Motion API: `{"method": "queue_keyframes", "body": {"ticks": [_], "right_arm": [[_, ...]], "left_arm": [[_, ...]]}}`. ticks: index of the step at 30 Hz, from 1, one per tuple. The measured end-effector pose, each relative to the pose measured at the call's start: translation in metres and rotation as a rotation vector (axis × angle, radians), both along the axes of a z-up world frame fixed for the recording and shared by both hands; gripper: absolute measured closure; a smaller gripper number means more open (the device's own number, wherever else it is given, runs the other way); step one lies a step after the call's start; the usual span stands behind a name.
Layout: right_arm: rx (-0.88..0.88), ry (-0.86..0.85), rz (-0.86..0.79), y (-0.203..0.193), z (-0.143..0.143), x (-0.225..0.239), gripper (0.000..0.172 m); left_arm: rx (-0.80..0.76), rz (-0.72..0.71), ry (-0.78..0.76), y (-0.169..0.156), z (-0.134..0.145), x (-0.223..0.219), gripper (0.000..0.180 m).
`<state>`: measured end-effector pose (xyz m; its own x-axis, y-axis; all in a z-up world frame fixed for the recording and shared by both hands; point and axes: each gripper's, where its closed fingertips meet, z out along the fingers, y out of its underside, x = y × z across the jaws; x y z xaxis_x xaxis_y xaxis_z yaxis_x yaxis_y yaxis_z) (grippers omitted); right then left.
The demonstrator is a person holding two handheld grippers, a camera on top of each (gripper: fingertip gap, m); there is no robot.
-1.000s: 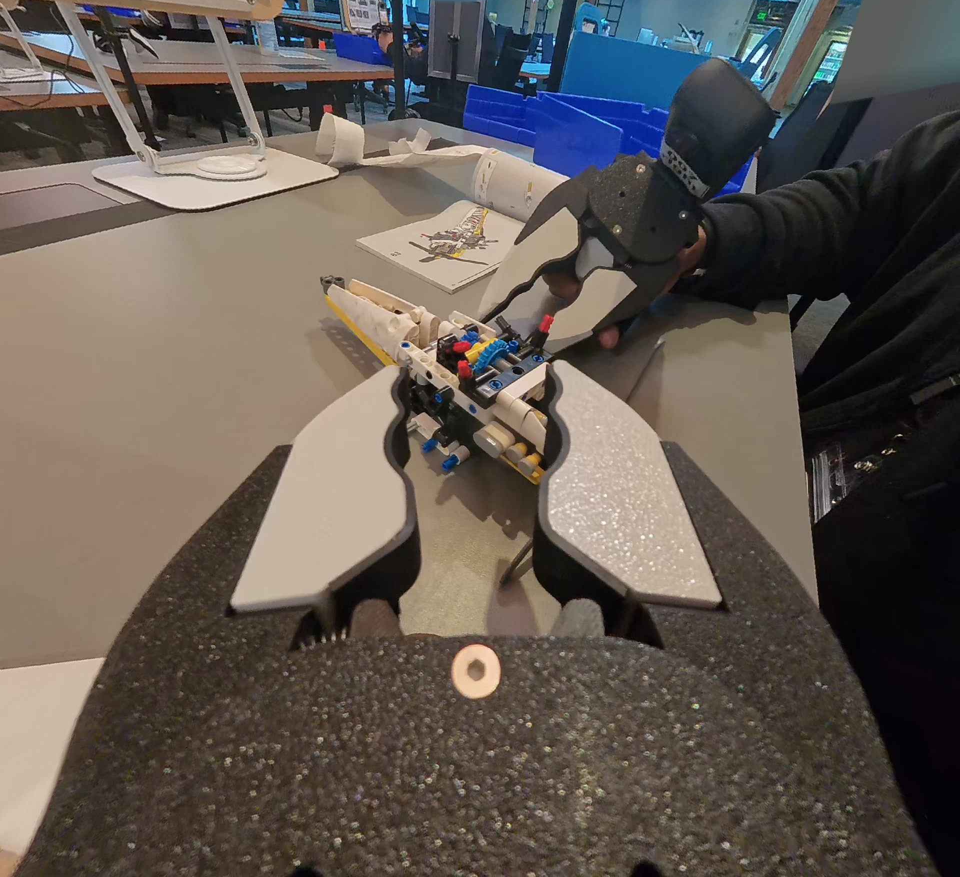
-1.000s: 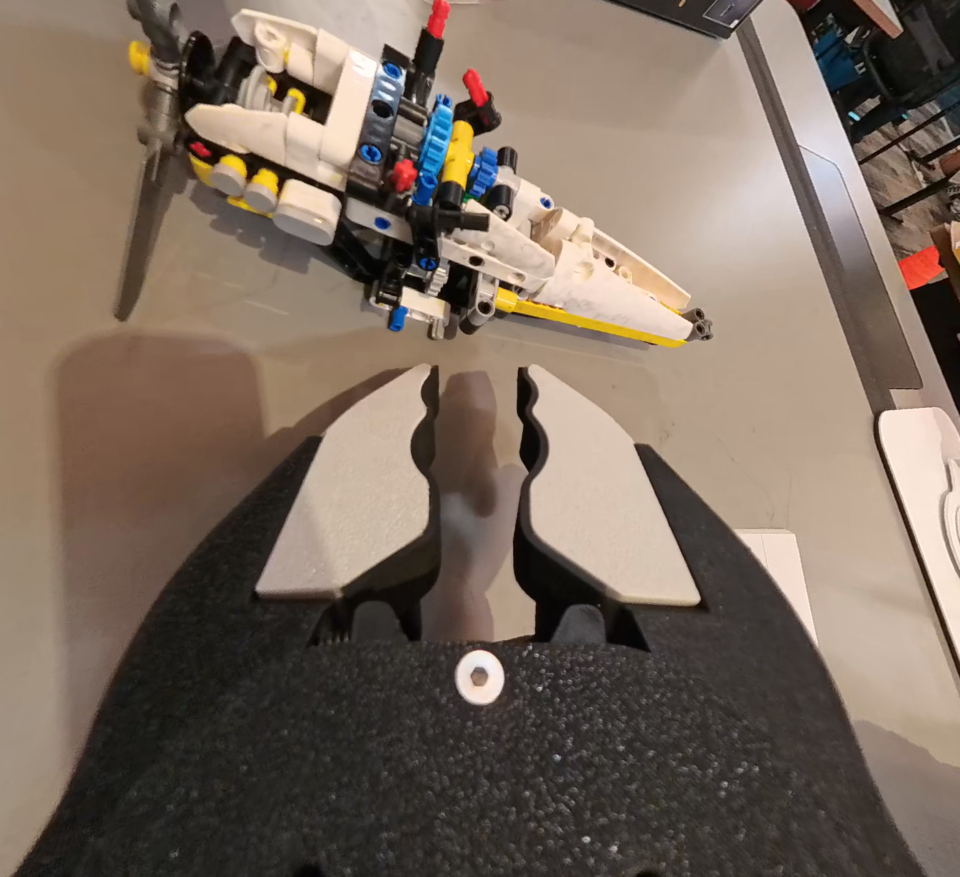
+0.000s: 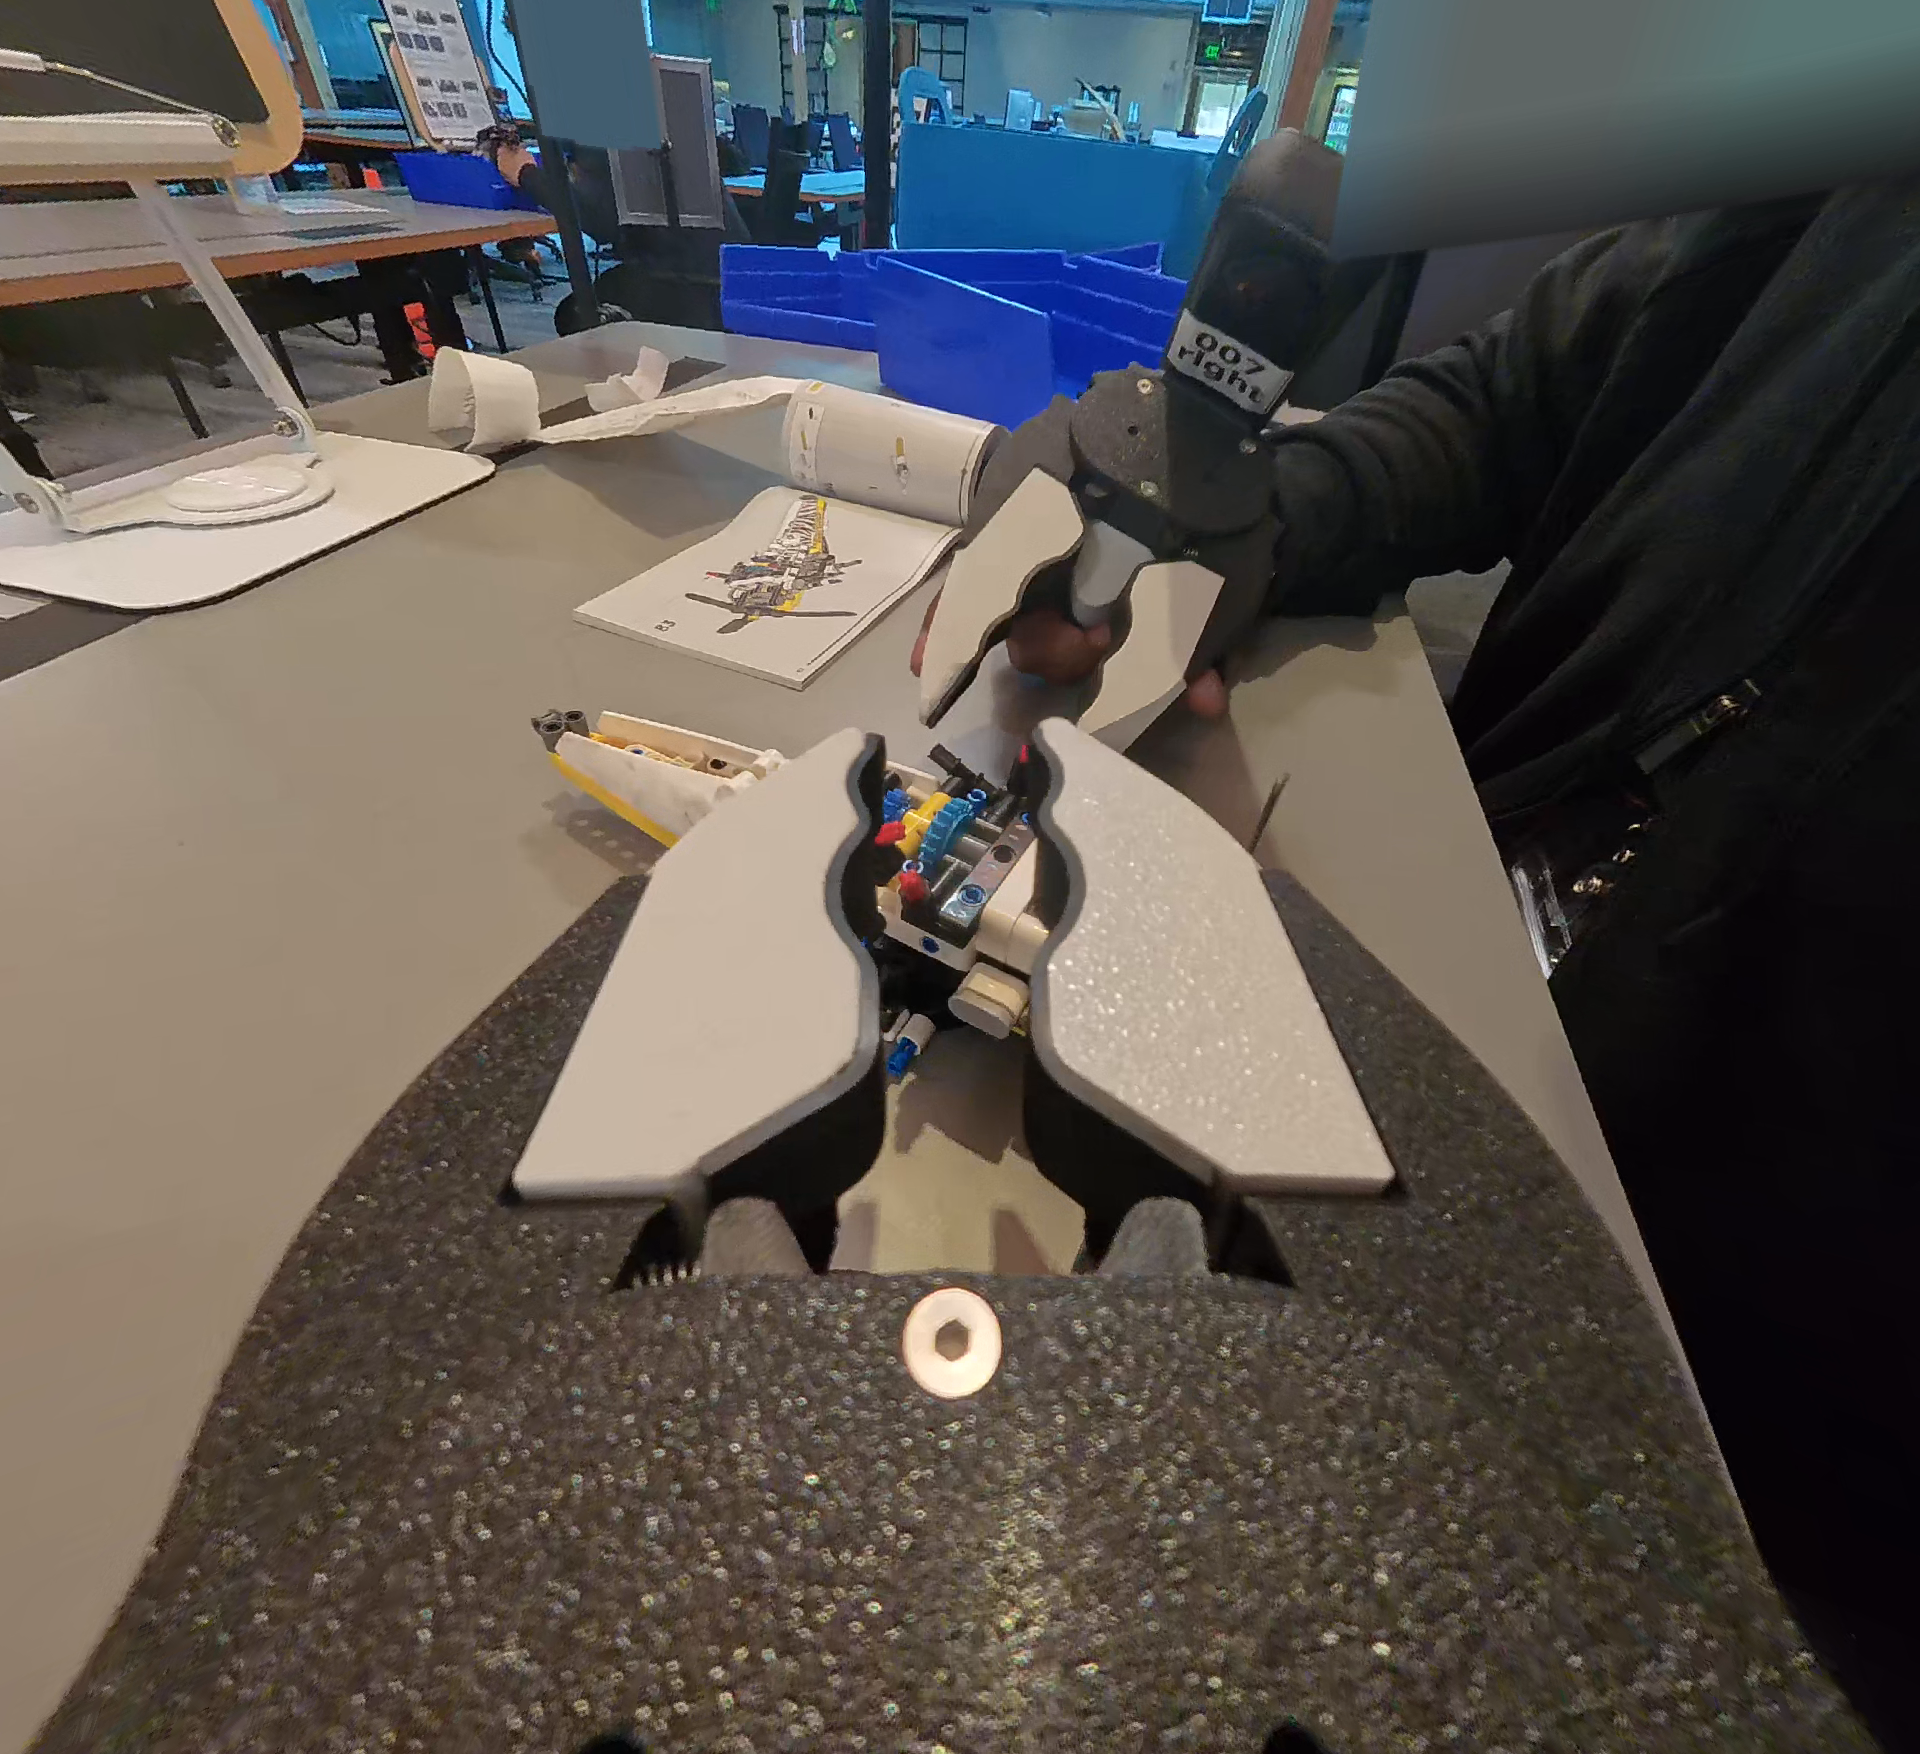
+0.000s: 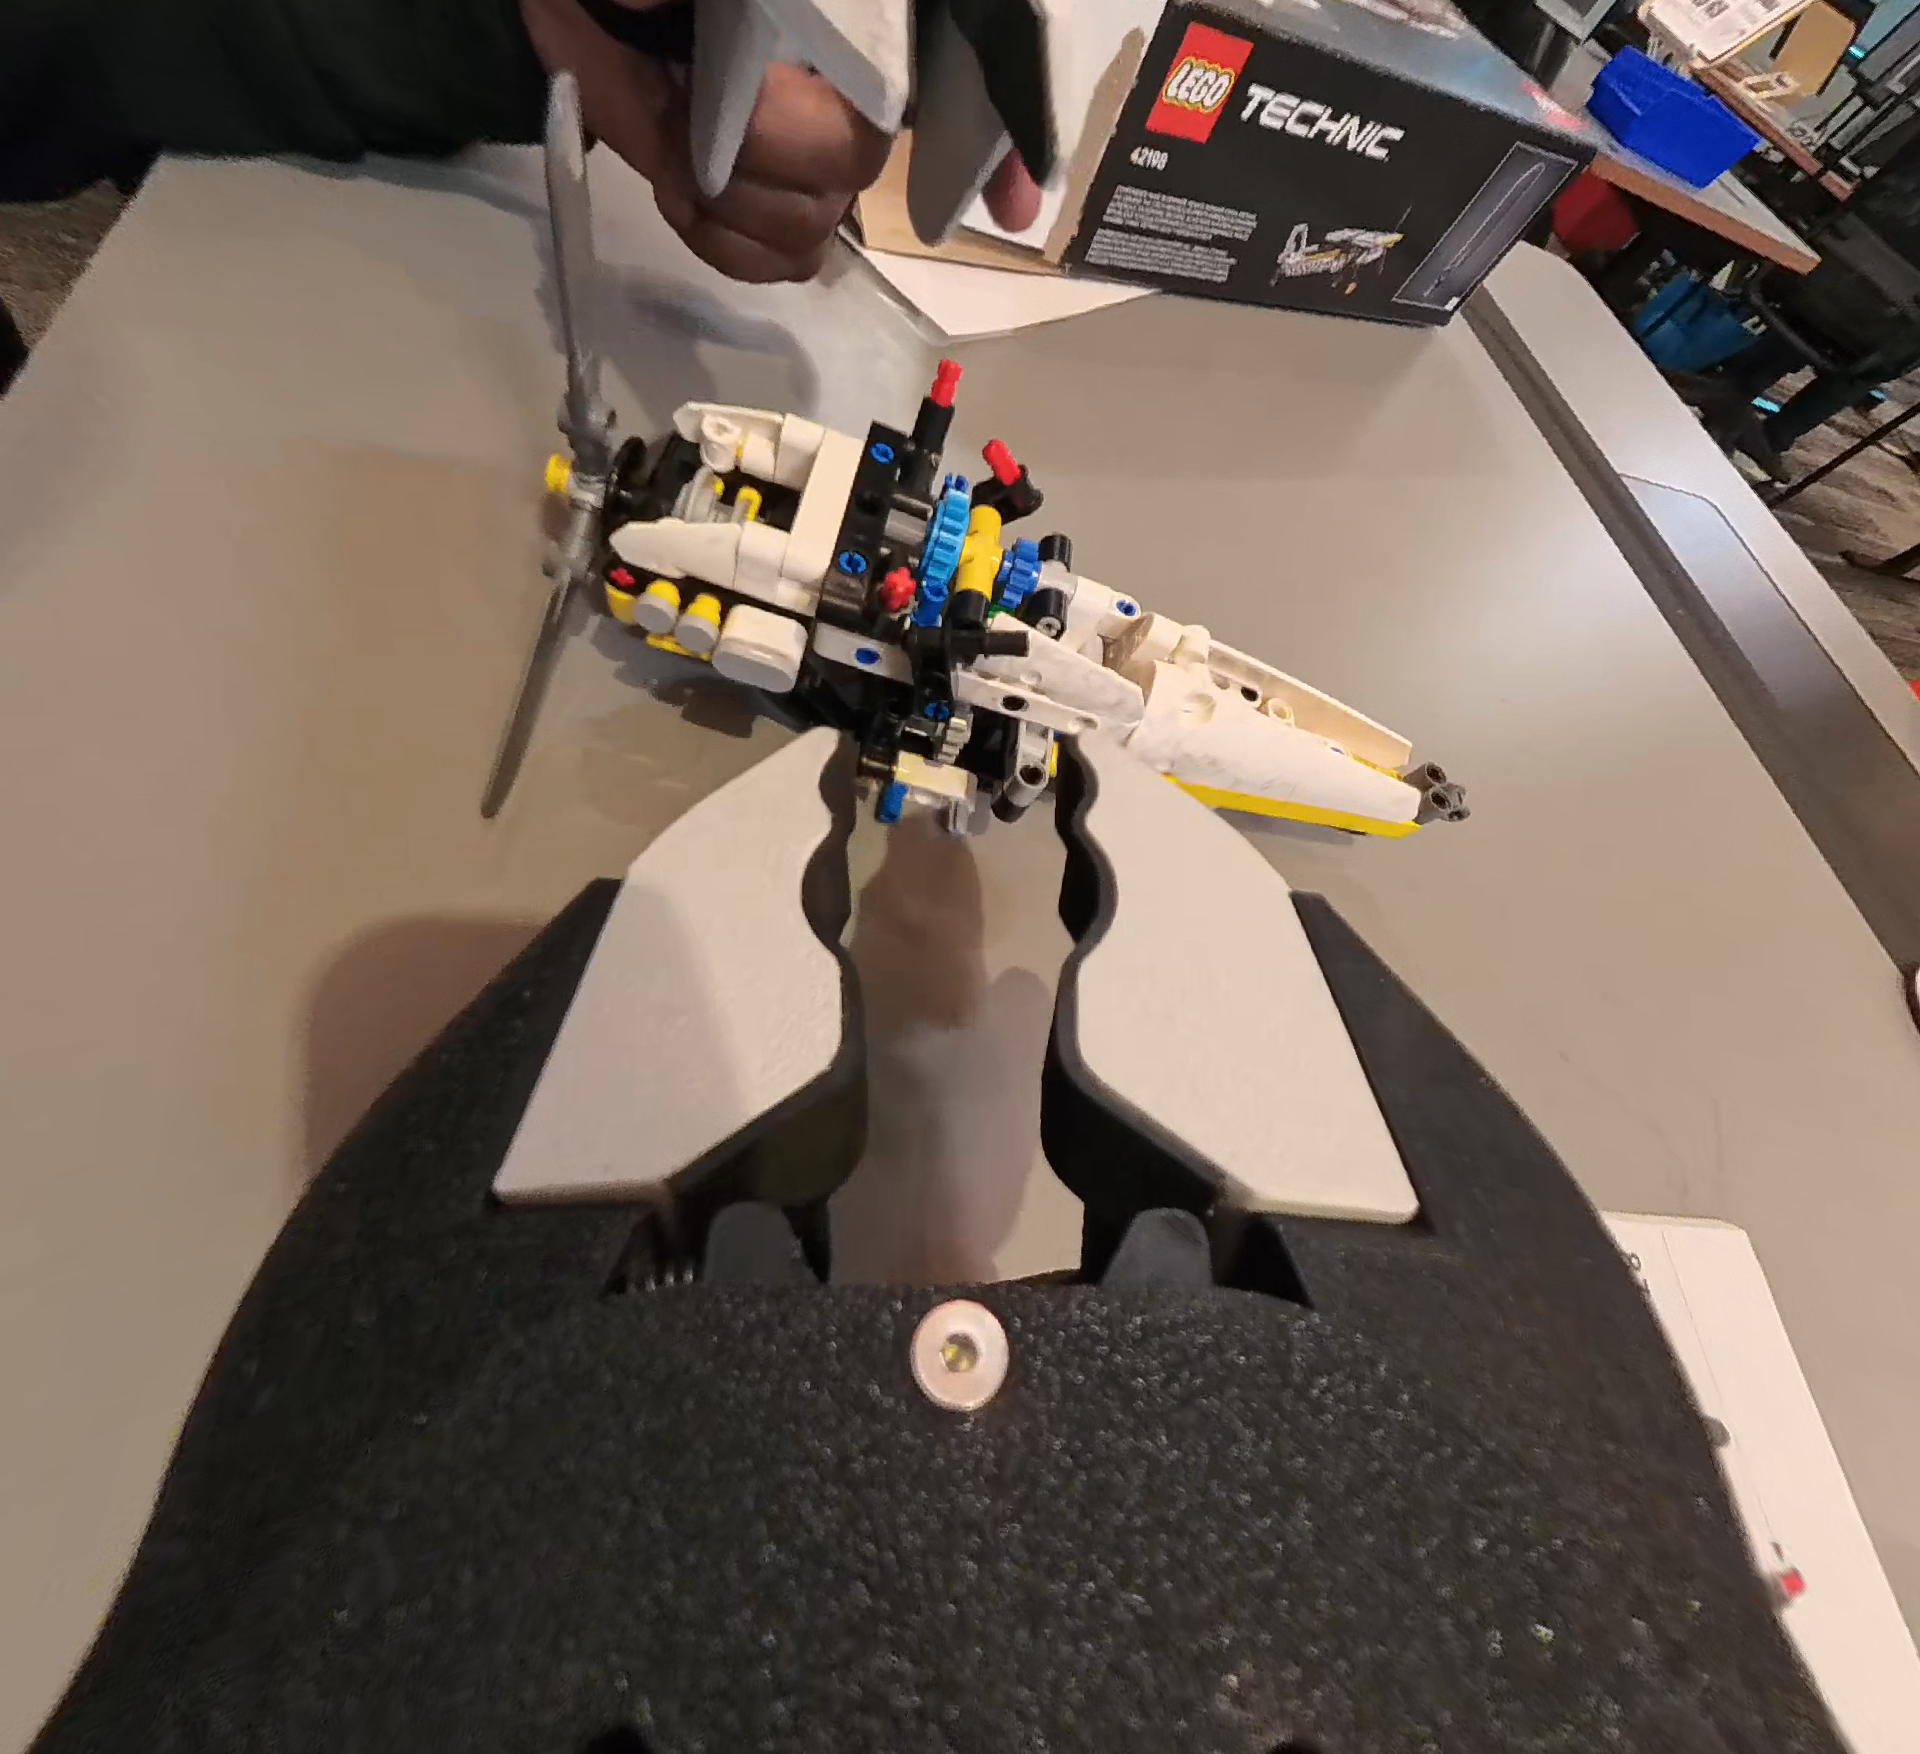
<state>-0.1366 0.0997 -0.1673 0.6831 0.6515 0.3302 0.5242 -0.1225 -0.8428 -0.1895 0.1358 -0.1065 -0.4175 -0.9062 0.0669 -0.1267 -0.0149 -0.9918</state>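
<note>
At the left gripper (image 3: 956, 748): parted, nothing clamped. Held by a hand (image 4: 748, 146) above the propeller end of the brick-built plane model (image 4: 1039, 624), clear of it in the right wrist view, though framing its geared middle from its own camera. Closest to the upright grey propeller blade (image 4: 566, 270), just beside it.

At the right gripper (image 4: 951, 759): spread as well, gripping nothing. Low at the model's near side, with 2 fingertips flanking a small blue-and-white stub that juts from the fuselage. Cannot tell whether either pad touches.

Around the model: lying whole on the grey table (image 4: 1455, 509), on its side, tail pointing away from the propeller, no loose bricks in sight. Beyond it, an open black product box (image 4: 1299, 177). Farther off, an open instruction booklet (image 3: 769, 582), a white stand (image 3: 208, 499) and blue bins (image 3: 966, 322).
</note>
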Motion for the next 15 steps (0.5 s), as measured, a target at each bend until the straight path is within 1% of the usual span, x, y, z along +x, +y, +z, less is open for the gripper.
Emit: {"method": "queue_keyframes", "body": {"ticks": [5, 9, 11, 15], "right_arm": [[0.021, 0.063, 0.025, 0.001, 0.012, -0.01, 0.134], [0.034, 0.094, 0.047, 0.004, 0.021, -0.02, 0.134], [0.026, 0.101, 0.057, 0.005, 0.023, -0.025, 0.134], [0.017, 0.074, 0.05, 0.008, 0.025, -0.031, 0.136]], "left_arm": [[0.0, -0.021, 0.014, -0.001, -0.002, -0.001, 0.158], [0.022, -0.02, 0.091, 0.001, -0.015, 0.002, 0.162], [0.006, -0.016, 0.147, 0.003, -0.023, 0.003, 0.164], [-0.001, -0.019, 0.214, 0.003, -0.034, 0.003, 0.164]]}}
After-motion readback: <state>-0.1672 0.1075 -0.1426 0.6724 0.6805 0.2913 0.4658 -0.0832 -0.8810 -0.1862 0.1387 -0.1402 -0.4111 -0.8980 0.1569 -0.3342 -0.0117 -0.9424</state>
